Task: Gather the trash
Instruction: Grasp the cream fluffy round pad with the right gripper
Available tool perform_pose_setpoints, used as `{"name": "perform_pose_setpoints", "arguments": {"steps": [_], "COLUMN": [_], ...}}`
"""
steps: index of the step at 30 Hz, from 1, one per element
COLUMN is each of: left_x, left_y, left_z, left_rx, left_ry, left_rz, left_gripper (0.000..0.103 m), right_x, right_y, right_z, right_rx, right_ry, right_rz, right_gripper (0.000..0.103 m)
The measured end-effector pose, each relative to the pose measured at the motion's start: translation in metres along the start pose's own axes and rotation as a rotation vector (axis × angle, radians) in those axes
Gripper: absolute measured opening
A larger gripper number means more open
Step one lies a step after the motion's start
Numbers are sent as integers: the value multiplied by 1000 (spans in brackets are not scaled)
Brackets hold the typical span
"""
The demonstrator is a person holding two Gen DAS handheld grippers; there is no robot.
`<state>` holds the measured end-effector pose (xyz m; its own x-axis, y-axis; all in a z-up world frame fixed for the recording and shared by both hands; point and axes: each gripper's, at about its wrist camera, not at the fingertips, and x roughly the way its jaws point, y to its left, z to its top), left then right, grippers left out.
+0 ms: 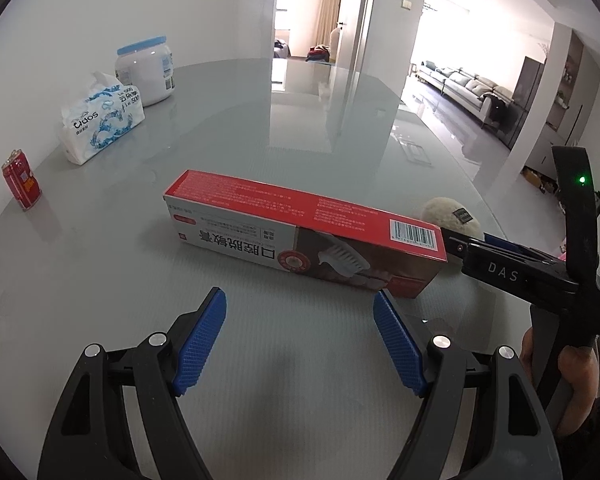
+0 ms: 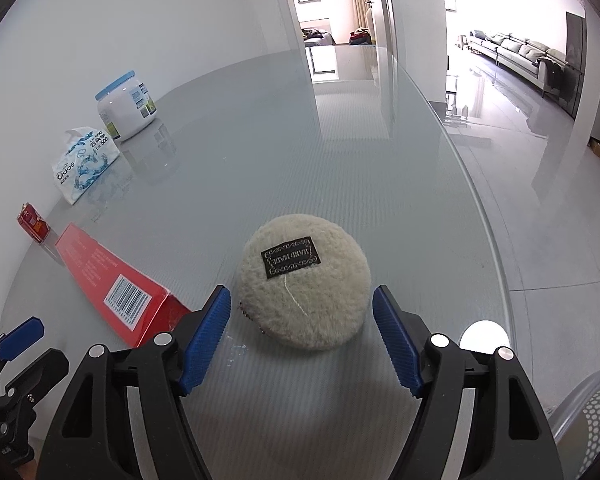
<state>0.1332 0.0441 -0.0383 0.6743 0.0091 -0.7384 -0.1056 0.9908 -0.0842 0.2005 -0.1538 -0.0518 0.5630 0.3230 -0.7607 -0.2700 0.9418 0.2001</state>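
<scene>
Right gripper (image 2: 302,312): jaws spread wide, nothing held; the blue pads (image 2: 204,340) are set either side of the near edge of the fluffy cream pouch (image 2: 304,280), and whether the left pad touches the fleece cannot be told; the pouch lies flat on the glass table (image 2: 260,152) with a black "HAND MADE" label uppermost. Left gripper (image 1: 300,330): jaws likewise wide apart and empty; the long red-and-white toothpaste box (image 1: 300,232) lies crosswise just beyond the fingertips, with the right-hand pad (image 1: 396,332) close to its near lower edge, contact uncertain. Judged step: approach before the grasp, one item per gripper. For the pouch, the jaws should be advanced until the pads bracket its widest part and then closed gently; the fleece is expected to compress, so a firm squeeze low on the body is advised against slip. For the box, the grip is best taken across its narrow section near mid-length; a grip at one end is likely to let the light carton swing. The box's barcode end lies just beside the pouch and the right gripper's fingers, so the two closures should be kept from colliding. Further out, well apart on the left: a small red can (image 1: 21,179), a tissue pack (image 1: 102,118), a white jar with blue lid (image 1: 145,70); no bin is identified with certainty in either view.
</scene>
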Motion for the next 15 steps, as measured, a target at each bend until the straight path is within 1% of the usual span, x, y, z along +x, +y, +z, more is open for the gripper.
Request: {"name": "perform_pose_setpoints", "arguments": {"steps": [5,6,7,12,15], "left_x": [0,0,0,-2,-3], "left_y": [-1,-1,-2,-5,-9], "left_z": [-1,-1,-1,-1,-1], "left_rx": [1,1,2,5,9], "left_ry": [3,4,3,1,-1], "left_rz": [0,0,0,-3,-8], "left_gripper": [74,74,74,74,74], "right_x": [3,4,3,0,-6], "right_y": [6,7,6,4,-1], "right_z": [1,1,1,-2,-5], "right_rx": [-33,-36,-38,-37,-11], "right_ry": [-5,-5,-2,-13,-31], "right_rz": [-22,-24,-20,-4,8], "right_gripper": [70,64,62,56,55]}}
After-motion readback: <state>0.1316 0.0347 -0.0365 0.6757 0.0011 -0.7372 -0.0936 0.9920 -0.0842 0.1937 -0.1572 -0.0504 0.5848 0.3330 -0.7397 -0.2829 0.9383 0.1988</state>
